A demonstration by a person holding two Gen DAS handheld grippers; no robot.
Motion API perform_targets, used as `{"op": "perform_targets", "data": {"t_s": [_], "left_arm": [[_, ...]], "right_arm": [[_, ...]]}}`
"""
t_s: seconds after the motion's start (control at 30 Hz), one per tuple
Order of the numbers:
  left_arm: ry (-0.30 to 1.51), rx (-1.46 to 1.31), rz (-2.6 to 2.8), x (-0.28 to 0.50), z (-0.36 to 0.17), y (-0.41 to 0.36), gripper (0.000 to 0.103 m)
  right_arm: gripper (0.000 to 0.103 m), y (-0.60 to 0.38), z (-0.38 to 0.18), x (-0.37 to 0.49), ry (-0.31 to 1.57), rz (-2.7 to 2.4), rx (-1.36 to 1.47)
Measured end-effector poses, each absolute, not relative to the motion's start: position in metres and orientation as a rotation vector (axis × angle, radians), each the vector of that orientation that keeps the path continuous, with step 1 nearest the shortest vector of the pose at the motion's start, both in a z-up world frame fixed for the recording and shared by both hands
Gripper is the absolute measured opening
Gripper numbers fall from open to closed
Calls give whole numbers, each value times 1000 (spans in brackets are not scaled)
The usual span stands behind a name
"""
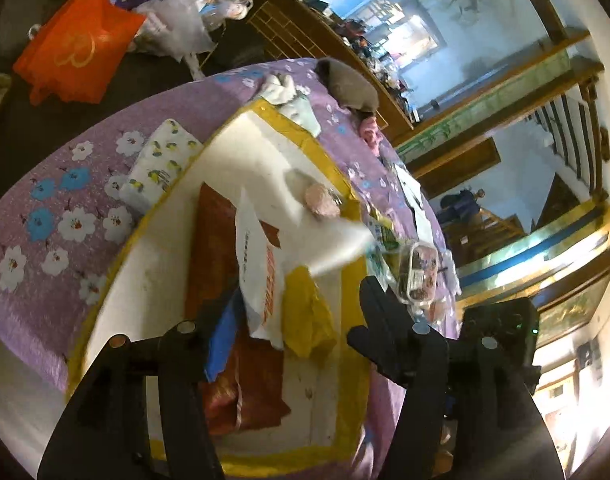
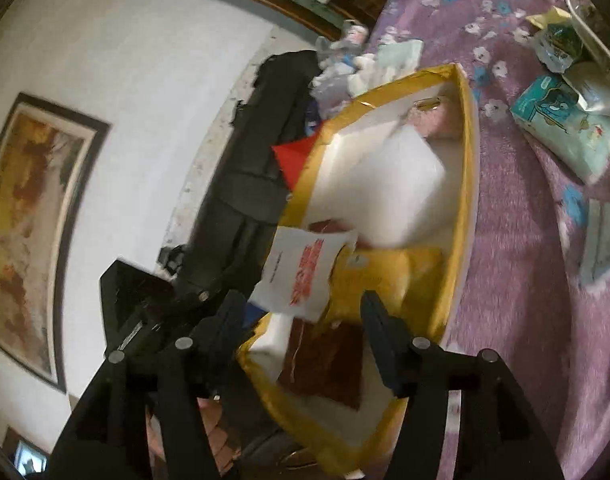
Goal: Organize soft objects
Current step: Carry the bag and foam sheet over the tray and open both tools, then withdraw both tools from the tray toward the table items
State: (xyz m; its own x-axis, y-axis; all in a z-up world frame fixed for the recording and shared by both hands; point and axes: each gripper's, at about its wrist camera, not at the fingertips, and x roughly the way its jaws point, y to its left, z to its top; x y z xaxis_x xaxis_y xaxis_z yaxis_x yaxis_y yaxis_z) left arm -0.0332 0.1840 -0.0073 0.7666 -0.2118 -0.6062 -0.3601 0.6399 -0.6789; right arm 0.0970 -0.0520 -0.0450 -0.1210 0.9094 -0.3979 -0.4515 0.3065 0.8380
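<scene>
Left wrist view: my left claw (image 1: 281, 320) hangs wide and empty over the yellow-rimmed box (image 1: 345, 184). White printed bag (image 1: 261, 272) at twelve o'clock, yellow bag (image 1: 309, 312) beside it. My right claw (image 2: 301, 312) gapes too, white printed bag (image 2: 301, 272) between its tips, unpinched.

One yellow-rimmed white box (image 1: 265, 114) holds one red-brown bag (image 1: 217, 248), one white printed bag (image 1: 261, 268), one yellow bag (image 1: 305, 312) and one pink fuzzy pouch (image 1: 321, 200); at ten o'clock, one orange bag (image 1: 77, 48).
</scene>
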Motion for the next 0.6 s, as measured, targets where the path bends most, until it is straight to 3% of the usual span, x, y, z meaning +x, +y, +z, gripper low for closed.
{"op": "perform_targets", "data": {"t_s": [0.6], "left_arm": [[801, -641, 49, -26, 22, 45, 59]], "right_arm": [[60, -166, -50, 56, 950, 1162, 389]]}}
